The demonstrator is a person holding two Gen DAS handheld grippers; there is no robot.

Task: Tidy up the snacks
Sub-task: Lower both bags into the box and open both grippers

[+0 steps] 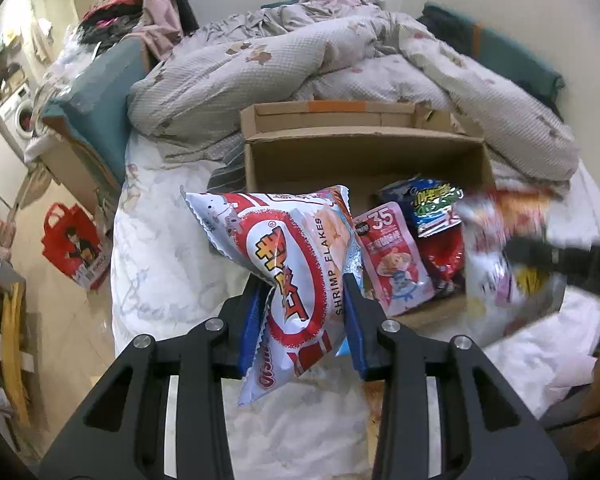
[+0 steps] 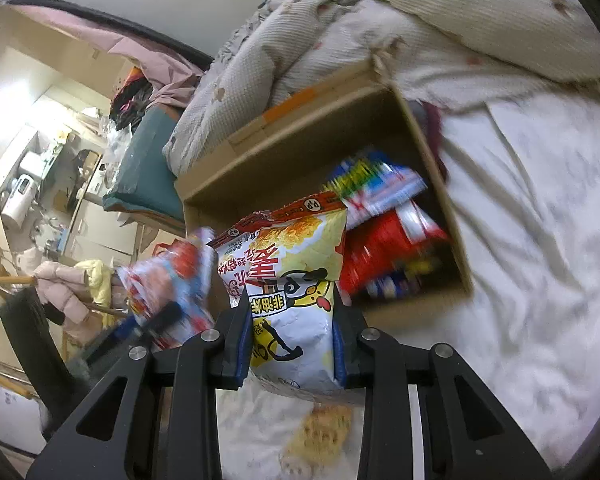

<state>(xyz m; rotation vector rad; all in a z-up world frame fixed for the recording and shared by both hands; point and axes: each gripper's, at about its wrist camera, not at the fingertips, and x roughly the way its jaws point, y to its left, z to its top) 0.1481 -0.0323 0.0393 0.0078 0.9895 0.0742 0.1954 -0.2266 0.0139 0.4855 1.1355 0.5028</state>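
The bed (image 1: 160, 248) took up most of what I saw, its white sheet bare in front and a rumpled floral quilt (image 1: 300, 60) heaped along the far side. On the sheet, against the quilt, sat the open cardboard box (image 1: 364, 160), flaps up. Inside it lay several packets: a pink pouch marked 35 (image 1: 392, 256) leaning on the near left wall, a green-and-blue packet (image 1: 436, 204) above it, and a red packet (image 1: 444, 256) partly under both. From my right side the same box (image 2: 300, 160) appeared tilted, its contents a blur of red, blue and green.

My left gripper (image 1: 306, 280) was clamped on the shrimp flakes bag (image 1: 296, 264), blue pads pressed into its lower half, so the white-and-red bag hung above the sheet just short of the box's near left corner. My right gripper (image 2: 292, 308) was closed the same way around the yellow-and-white popcorn bag (image 2: 296, 280), held above the sheet near the box's front wall.

Only the left view showed a red tote bag (image 1: 74, 244) on the floor beside the bed and a washing machine (image 1: 16, 120) further back; there my right gripper and its bag were merely a smear at the right edge. Only the right view showed another yellow snack packet (image 2: 320, 436) lying on the sheet beneath my fingers, and a cluttered desk (image 2: 60, 184) beyond the bed's left side.
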